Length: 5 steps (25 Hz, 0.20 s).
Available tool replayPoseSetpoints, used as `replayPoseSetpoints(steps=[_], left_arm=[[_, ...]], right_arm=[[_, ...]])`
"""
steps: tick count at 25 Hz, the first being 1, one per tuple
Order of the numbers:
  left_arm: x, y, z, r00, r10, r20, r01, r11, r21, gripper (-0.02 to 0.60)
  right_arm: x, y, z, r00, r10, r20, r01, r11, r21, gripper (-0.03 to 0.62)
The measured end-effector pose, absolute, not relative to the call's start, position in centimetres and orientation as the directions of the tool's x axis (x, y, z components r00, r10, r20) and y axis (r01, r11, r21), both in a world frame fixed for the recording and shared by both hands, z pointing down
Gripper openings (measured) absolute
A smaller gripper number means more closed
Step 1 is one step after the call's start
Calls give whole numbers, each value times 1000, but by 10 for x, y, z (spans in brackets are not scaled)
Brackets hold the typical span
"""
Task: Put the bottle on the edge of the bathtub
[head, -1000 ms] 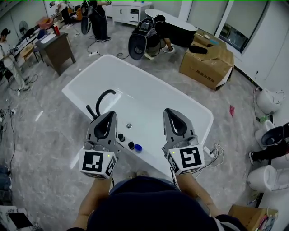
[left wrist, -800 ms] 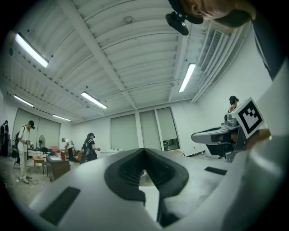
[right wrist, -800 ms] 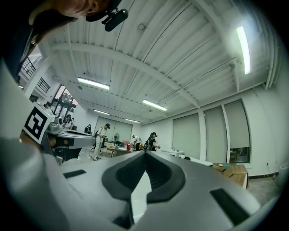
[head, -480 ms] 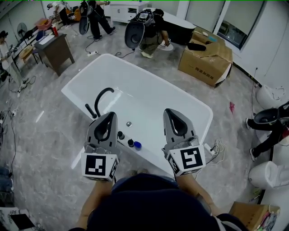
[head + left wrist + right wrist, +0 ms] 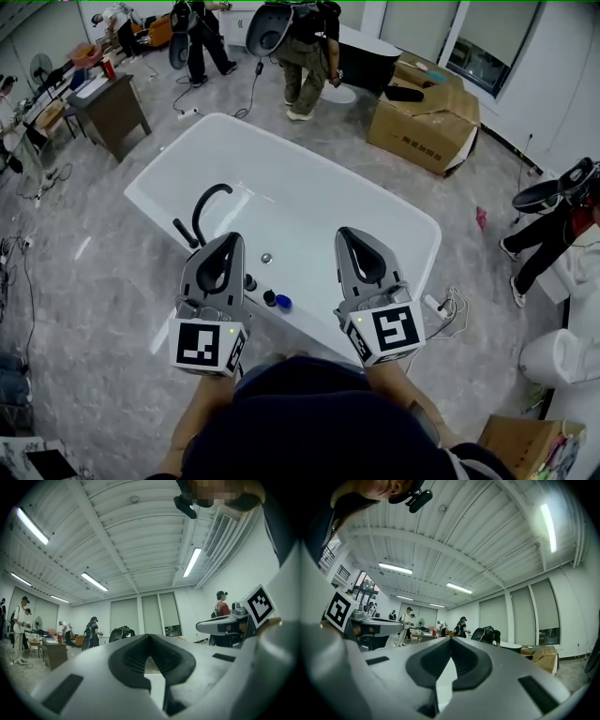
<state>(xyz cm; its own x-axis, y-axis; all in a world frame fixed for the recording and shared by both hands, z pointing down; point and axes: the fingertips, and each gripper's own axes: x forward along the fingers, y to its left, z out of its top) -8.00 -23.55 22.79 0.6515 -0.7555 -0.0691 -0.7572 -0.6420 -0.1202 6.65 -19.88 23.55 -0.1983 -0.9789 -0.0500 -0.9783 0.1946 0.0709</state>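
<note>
The white bathtub (image 5: 375, 202) lies below me in the head view, with a black curved faucet (image 5: 208, 204) on its left rim. On the near rim sit black knobs (image 5: 251, 281) and a small dark thing with a blue end (image 5: 283, 302), too small to tell if it is the bottle. My left gripper (image 5: 228, 239) and right gripper (image 5: 353, 234) hang side by side above the near rim. Both are shut with nothing between their tips. In the gripper views the left gripper (image 5: 150, 637) and right gripper (image 5: 451, 639) point level across the room.
A big cardboard box (image 5: 422, 117) stands beyond the tub at the right, a brown desk (image 5: 111, 108) at the far left. Toilets (image 5: 562, 356) line the right wall. People walk behind the tub and at the right. Cables (image 5: 448, 314) lie by the tub's near right corner.
Both grippers have stayed almost still. Behind the tub a person carrying a large dark thing has walked farther back, and another person has come into view at the right.
</note>
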Motion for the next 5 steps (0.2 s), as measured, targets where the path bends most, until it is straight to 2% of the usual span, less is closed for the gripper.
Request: replayPoseSetpoints(steps=[5], left_arm=[[-77,-236,231,657,-751,-69,-753,-647,-119,25]], right_arm=[[65,-202,240,-203,-978,-44,-978,200,61,28]])
